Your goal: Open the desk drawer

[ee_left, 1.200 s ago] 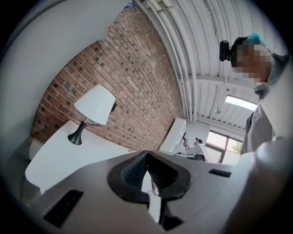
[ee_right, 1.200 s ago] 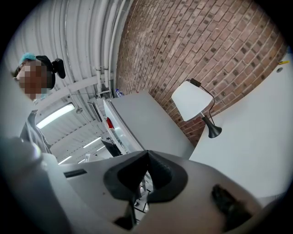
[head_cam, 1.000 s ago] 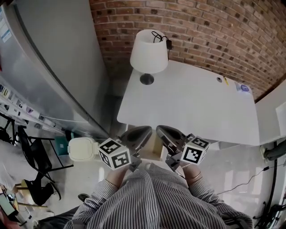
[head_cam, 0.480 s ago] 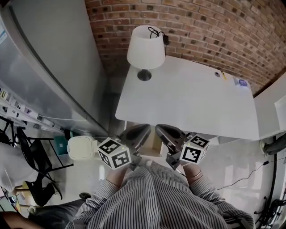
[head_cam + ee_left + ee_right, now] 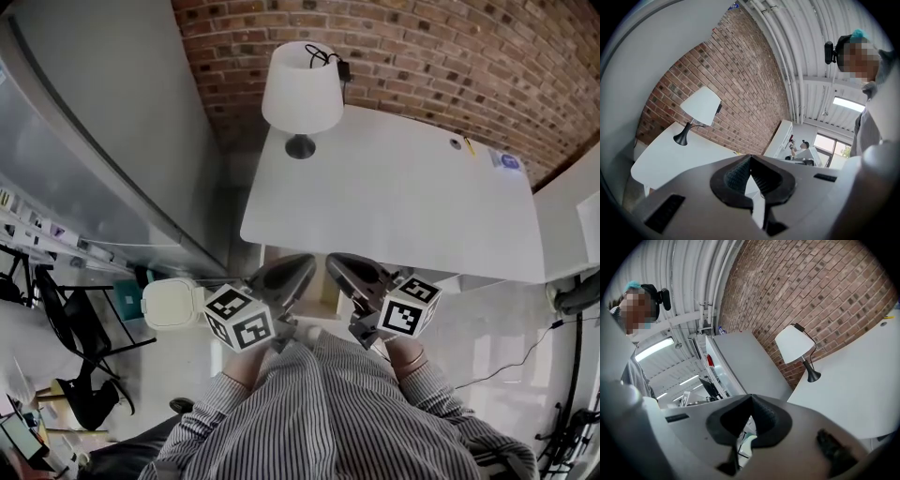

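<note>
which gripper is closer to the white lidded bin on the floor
Left. In the head view the left gripper is just right of the white lidded bin; the right gripper lies farther right, beyond the left one.

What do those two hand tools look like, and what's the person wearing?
Left gripper and right gripper are smooth grey tapering shells with black ribbed pads at the tips. Each carries a white cube with black square markers. The shirt is finely striped.
</note>
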Available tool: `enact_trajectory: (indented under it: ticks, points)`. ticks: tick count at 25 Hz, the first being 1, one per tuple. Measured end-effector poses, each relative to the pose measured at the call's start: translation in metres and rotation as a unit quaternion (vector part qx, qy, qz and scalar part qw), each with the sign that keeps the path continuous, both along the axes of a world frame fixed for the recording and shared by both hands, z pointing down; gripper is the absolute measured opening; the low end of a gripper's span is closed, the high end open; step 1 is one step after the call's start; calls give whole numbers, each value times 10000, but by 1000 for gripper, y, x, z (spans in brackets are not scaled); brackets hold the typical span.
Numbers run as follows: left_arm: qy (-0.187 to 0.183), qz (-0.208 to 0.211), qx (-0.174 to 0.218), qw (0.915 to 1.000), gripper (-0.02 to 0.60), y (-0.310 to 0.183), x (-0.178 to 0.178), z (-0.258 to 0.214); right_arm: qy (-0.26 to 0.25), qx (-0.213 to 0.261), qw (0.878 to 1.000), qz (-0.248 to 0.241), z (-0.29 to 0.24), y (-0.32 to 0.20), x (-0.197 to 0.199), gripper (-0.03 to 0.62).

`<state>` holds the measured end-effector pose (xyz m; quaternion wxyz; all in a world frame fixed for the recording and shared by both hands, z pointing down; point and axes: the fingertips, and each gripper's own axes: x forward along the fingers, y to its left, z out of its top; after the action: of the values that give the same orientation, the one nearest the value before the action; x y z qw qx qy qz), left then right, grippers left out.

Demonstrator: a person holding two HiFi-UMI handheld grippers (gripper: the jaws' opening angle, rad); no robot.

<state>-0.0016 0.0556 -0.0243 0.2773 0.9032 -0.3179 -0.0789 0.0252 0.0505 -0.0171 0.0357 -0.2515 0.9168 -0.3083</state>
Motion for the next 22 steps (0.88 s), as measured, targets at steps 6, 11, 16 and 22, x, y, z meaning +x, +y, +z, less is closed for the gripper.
enact_trajectory:
  ticks: [6,11,16,22]
  points:
    - [9,16,-29,10000,12,3,3,3,139,-15,9999,7,4,1,3,15]
    - [29,-4,-45,10000,12,4,2,2,250,-50,9997,-44,6,2,3,15]
    - [17,-26,-78,10000,12,5,3,6,341,-100,9993,-72,10,0,7,15]
    - [6,-8,-153,9999,12,11,6,11,582,-23,9981,-218,11,4,7,15]
